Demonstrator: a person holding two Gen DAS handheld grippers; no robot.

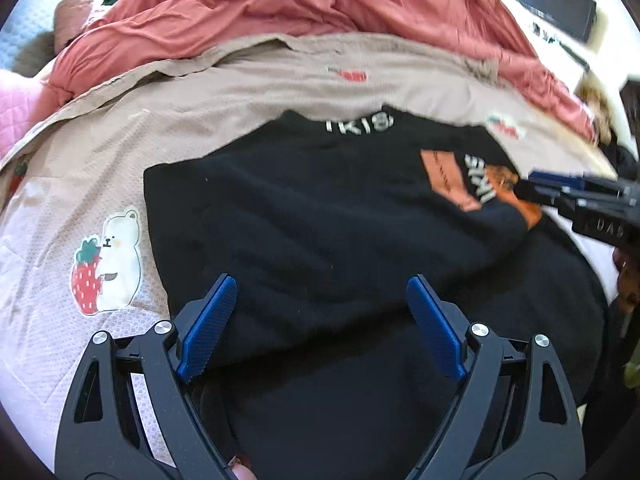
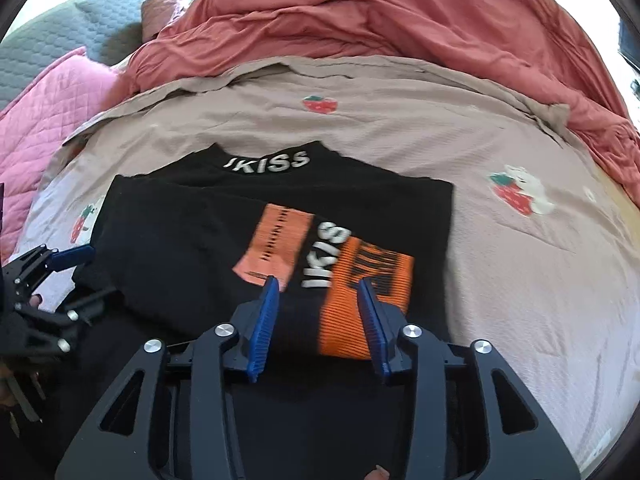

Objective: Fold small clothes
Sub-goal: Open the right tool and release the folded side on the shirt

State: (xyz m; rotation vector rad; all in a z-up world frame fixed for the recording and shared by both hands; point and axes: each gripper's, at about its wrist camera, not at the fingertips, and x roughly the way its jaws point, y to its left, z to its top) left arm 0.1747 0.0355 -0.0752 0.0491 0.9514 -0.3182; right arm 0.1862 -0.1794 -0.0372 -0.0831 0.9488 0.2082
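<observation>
A: Black top [image 2: 224,236] lies flat on the beige bedspread [image 2: 500,280], partly folded. One side is turned over the body, so the orange print [image 2: 360,280] and the white lettering face up. Collar end, also lettered, points away toward the red duvet [image 2: 380,20].

B: Right gripper [image 2: 318,320]?

A: Poised above the near edge of the folded panel, angled down. Jaws parted about halfway. The orange print shows in the gap between the blue pads [image 2: 262,328]; the pads do not press on the cloth. Nothing held.

B: And the left gripper [image 1: 322,328]?

A: Over the plain black side of the top, angled down. Jaws spread wide, pads clear of the fabric, nothing between them but the garment lying below. From the right wrist view it appears at the left edge [image 2: 76,280], beside the top's left border; whether a finger touches the cloth there cannot be told.

B: Surroundings?

A: Bedspread carries a bear-with-strawberry patch [image 1: 108,260] just beside the top's left edge. Pink quilt [image 2: 52,120] and grey pillow [image 2: 80,32] lie further off, at far left.
</observation>
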